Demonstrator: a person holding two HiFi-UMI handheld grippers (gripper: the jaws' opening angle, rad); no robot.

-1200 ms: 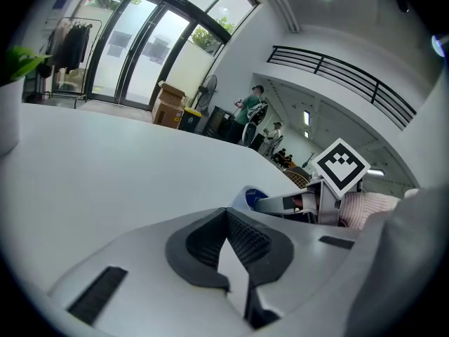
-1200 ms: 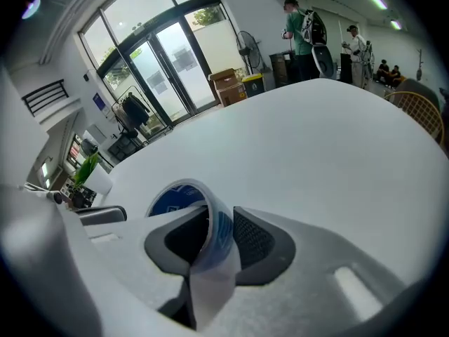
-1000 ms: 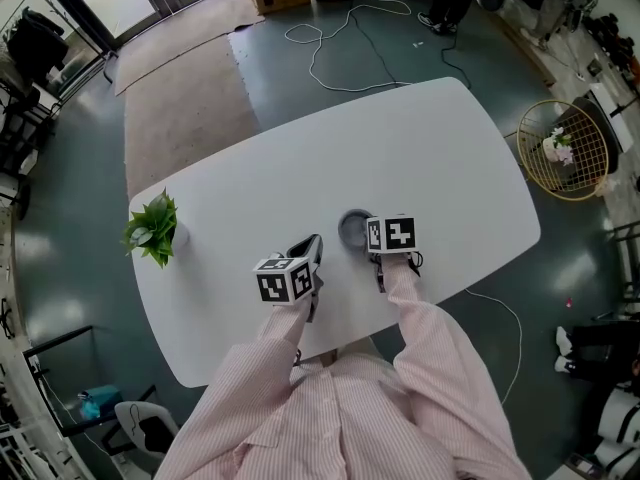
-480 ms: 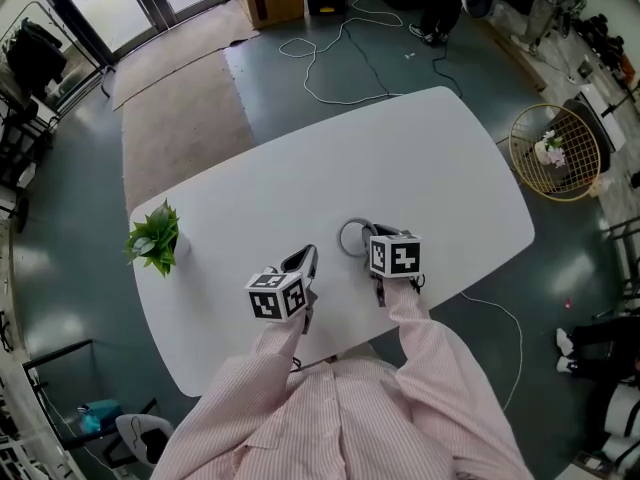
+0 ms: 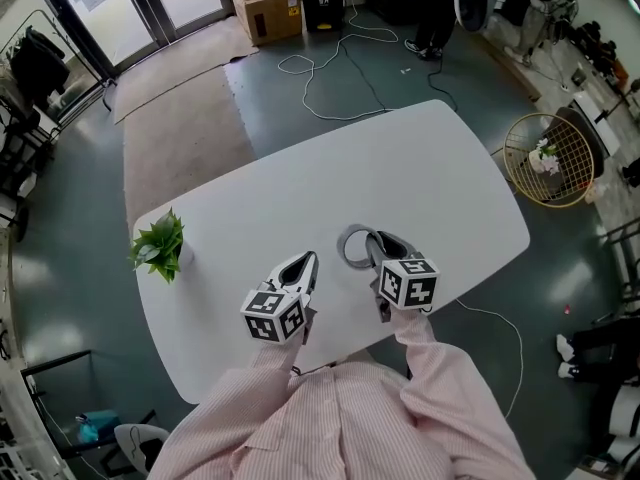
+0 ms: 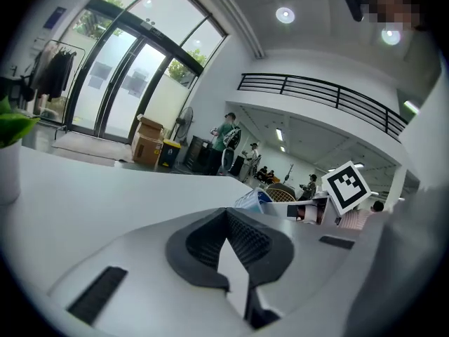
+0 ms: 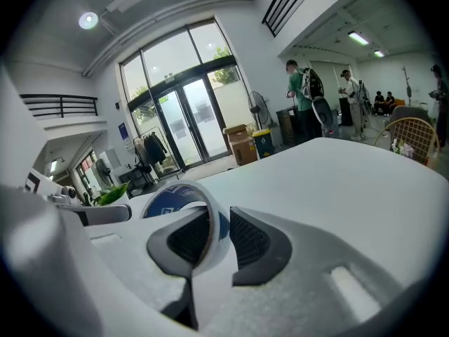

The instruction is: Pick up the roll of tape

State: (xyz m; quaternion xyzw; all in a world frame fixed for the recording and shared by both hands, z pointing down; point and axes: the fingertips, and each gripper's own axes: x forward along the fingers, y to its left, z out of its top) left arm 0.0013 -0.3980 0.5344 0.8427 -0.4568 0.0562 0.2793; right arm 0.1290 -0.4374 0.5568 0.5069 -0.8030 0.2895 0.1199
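The right hand-held gripper (image 5: 375,244) pinches the wall of the roll of tape (image 5: 347,249), one jaw inside the ring and one outside, over the near middle of the white bench (image 5: 420,168). At its 9 o'clock, the left hand-held gripper (image 5: 305,261) has its jaws pressed together, empty. A small potted plant (image 5: 158,248) stands farther toward 9 o'clock.

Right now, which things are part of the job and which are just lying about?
For the job:
roll of tape
right tongs, clamped on the tape

Just lying about:
potted plant
left tongs, empty
wire basket
cardboard box
floor cable
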